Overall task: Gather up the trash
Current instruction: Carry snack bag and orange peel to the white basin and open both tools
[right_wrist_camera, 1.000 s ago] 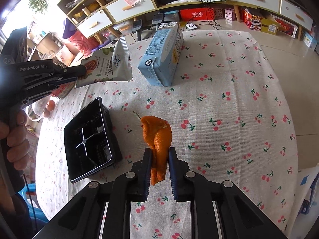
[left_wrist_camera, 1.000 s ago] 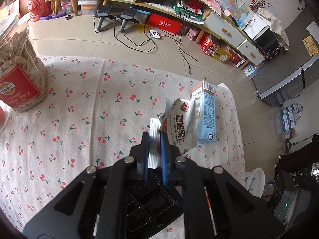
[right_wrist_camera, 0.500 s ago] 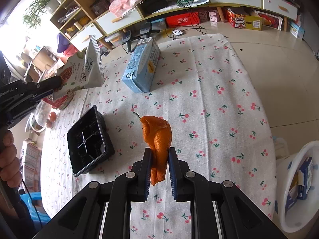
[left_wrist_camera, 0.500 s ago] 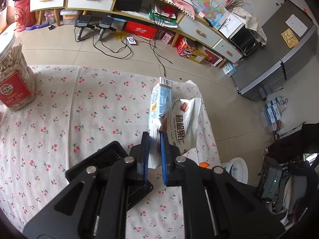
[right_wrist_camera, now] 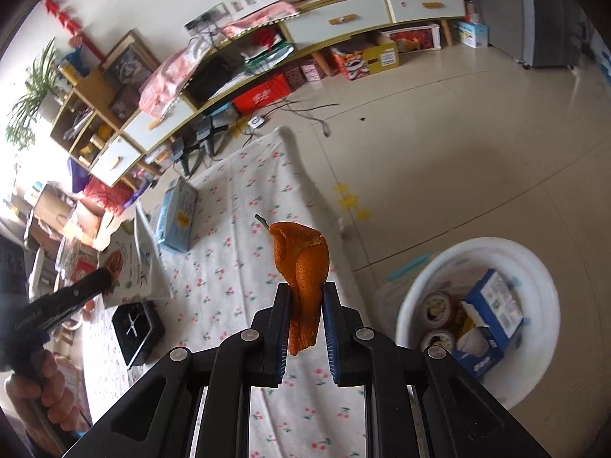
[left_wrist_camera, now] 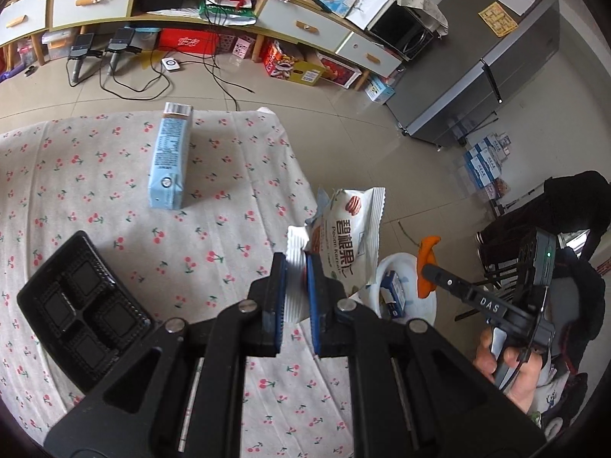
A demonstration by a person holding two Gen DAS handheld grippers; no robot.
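1. Between the pads of the right tool (right_wrist_camera: 304, 307), the orange peel (right_wrist_camera: 301, 267) is clamped and sticks up past the tips, with a loose flap hanging below the grip. It's a soft, curled scrap, so it could slide out if the hand jerks.
2. Just beyond and to the right, down on the floor, the white bin (right_wrist_camera: 412, 297) waits with a blue box and cups already in it. The peel sits left of its rim, over the edge of the surface (right_wrist_camera: 244, 267); let go too soon and it drops on the tiles.
3. Over in the left tool (left_wrist_camera: 296, 286), the jaws are pinched on the crimped edge of the snack bag (left_wrist_camera: 351, 236). The bag fans out wide beyond the tips, past the surface's edge and partly in front of the bin. It's light and floppy, so it may catch the rim or drift wide.
4. Both tools are crowding the same bin; a clash is a real risk.
5. Farther back, the blue carton (left_wrist_camera: 170, 164) lies flat and the black tray (left_wrist_camera: 76, 305) sits untouched, still to be collected.
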